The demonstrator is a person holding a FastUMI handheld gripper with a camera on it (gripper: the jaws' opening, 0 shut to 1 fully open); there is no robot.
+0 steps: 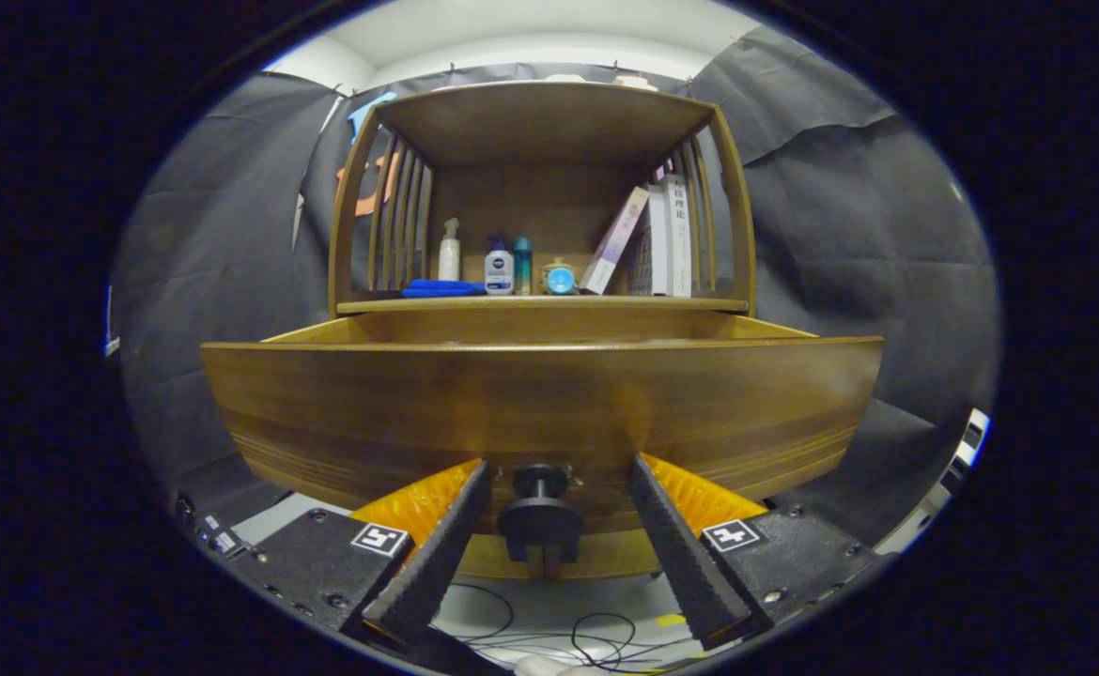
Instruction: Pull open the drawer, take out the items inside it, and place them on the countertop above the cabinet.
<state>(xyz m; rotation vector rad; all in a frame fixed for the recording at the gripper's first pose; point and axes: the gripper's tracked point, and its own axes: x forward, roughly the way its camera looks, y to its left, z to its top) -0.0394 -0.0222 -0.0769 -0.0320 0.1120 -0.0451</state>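
I'm working in a staged recording booth w/ home furniture: black cloth walls (850, 235) hang behind a wooden cabinet (540, 188), its shelf set w/ toiletry bottles (499, 268) and books (667, 239). Loose cables (596, 638) lie on the pale floor below.

The wooden drawer (540, 394) is seen pulled out from the cabinet (542, 122). Its black knob (540, 512) is flanked by the gripper (559, 488), whose fingers are held apart, clear of it. Bottles (499, 266) and books (657, 235) are kept on the shelf above.
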